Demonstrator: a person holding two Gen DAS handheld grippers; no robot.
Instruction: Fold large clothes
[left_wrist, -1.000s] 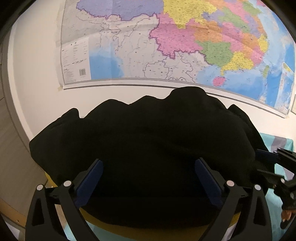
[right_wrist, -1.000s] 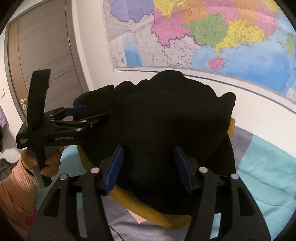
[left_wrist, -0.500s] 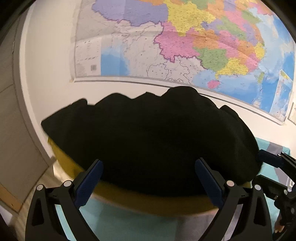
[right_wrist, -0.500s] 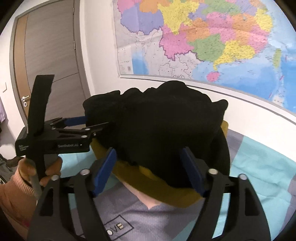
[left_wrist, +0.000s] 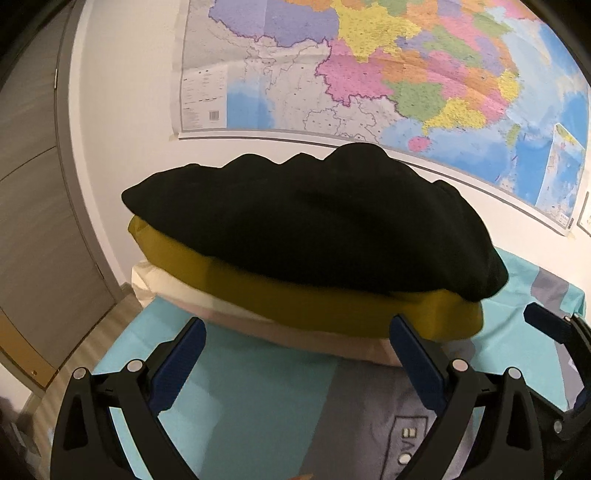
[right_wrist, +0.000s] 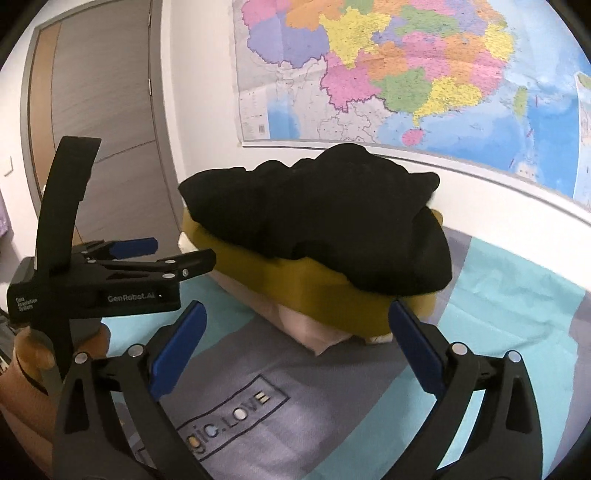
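A folded black garment (left_wrist: 314, 225) lies on top of a stack, over a mustard-yellow garment (left_wrist: 295, 295) and a pale pink one (left_wrist: 306, 338). The stack sits on the bed against the wall; the black garment (right_wrist: 325, 218) also shows in the right wrist view. My left gripper (left_wrist: 297, 350) is open and empty, just in front of the stack. My right gripper (right_wrist: 295, 334) is open and empty, short of the stack's near corner. The left gripper (right_wrist: 177, 254) shows from the side in the right wrist view.
The bed has a teal and grey cover (right_wrist: 498, 314) with a printed logo (right_wrist: 229, 417). A large coloured map (left_wrist: 388, 74) hangs on the white wall behind the stack. A wooden door (right_wrist: 99, 110) stands to the left. The bed edge and floor (left_wrist: 88, 339) lie at left.
Both grippers have pulled back from the black garment and opened wide. The garment now rests on the stack, and the yellow and pink layers and the bed cover have come into view.
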